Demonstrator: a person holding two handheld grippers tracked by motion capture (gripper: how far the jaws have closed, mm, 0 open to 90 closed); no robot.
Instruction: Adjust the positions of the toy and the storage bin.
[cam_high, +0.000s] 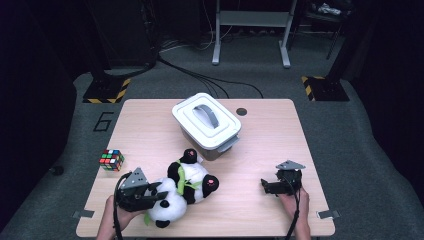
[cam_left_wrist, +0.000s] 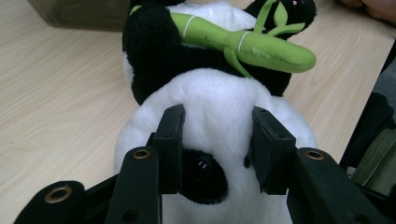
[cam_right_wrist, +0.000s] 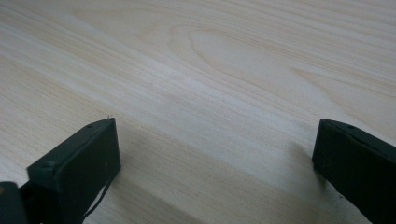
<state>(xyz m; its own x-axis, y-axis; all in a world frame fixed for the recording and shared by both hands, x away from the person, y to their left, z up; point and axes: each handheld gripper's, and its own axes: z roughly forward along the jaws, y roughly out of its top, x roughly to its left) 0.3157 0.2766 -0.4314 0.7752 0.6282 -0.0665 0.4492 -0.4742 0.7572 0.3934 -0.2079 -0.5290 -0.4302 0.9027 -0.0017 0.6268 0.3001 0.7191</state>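
High view, panda: plush panda toy (cam_high: 185, 192) lies on its back on the wooden table (cam_high: 260, 145), near the front edge and left of centre, a green bamboo stalk across its chest
High view, left gripper: left gripper (cam_high: 161, 194) is clamped on the white head end of the panda, a hand behind it
High view, right gripper: right gripper (cam_high: 263, 186) rests low at the front right, well apart from the panda, nothing between its jaws
High view, other things: white lidded box with a grey handle (cam_high: 206, 122) stands behind the panda; a Rubik's cube (cam_high: 111, 160) sits at the left edge
Left gripper view: both pads press into the panda's white head, one beside its black eye patch; bamboo stalk (cam_left_wrist: 243, 43) lies beyond
Right gripper view: jaws stand wide apart over bare wood, holding nothing
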